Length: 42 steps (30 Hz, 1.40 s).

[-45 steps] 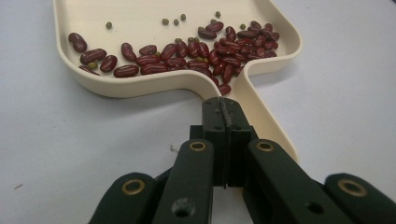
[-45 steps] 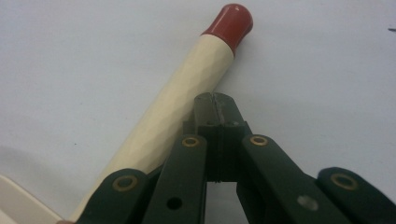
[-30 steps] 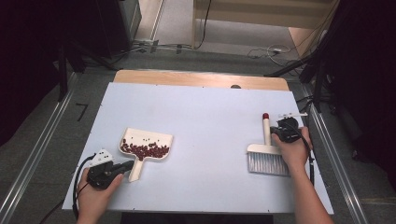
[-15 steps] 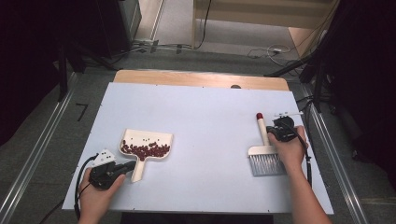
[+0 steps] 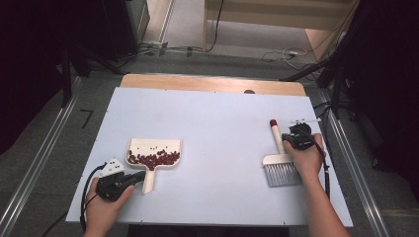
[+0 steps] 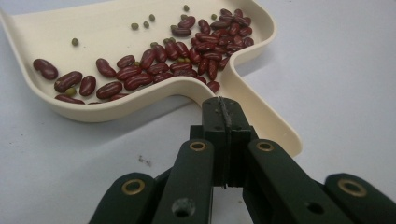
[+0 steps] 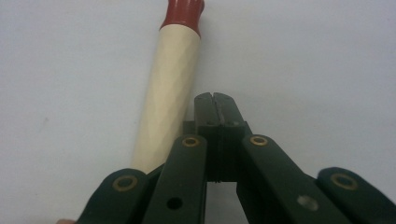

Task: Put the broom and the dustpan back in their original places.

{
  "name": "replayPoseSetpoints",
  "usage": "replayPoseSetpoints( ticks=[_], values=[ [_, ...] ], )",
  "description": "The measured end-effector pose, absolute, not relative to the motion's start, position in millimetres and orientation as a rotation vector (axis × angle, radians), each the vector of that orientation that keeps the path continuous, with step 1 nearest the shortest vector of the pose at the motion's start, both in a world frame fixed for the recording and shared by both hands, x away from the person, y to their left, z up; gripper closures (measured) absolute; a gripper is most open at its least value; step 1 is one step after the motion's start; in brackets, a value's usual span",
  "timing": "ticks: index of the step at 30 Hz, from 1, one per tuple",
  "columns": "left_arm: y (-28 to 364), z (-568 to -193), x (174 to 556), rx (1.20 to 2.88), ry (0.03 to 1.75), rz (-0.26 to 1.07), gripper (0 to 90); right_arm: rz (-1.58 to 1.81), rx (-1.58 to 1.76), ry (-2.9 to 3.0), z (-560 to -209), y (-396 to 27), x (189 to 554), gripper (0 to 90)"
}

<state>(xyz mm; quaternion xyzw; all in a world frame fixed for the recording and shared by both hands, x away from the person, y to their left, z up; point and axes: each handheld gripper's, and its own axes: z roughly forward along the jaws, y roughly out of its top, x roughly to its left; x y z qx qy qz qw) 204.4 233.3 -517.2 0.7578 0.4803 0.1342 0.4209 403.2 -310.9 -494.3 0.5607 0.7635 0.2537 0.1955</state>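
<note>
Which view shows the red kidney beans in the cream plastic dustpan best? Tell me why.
The left gripper view: the red kidney beans lie close up in the cream plastic dustpan, each distinct, with small green beans among them. The high view shows them as a dark red band. The right gripper view looks along the brush handle instead.
</note>
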Motion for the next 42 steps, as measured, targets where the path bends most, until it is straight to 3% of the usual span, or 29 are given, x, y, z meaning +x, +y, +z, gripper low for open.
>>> replayPoseSetpoints(
  ticks=[11,18,31,32,37,42],
  values=[
    [237,-515,203,1.879,1.206,0.346,90.0,0.888,1.503,2.114,-474,-298,395,88.5],
    [244,-513,201,1.836,1.208,0.365,90.0,0.870,1.489,2.190,-482,-279,398,88.5],
    [244,-510,199,1.822,1.170,0.388,90.0,0.949,1.506,2.162,-479,-287,394,88.0],
    [244,-509,199,1.811,1.165,0.389,89.2,0.964,1.498,2.157,-477,-287,392,85.6],
    [246,-506,197,1.774,1.150,0.429,71.1,1.055,1.449,2.145,-471,-294,380,56.5],
    [248,-503,196,1.728,1.129,0.471,49.3,1.156,1.384,2.124,-467,-306,363,37.6]
  ],
)
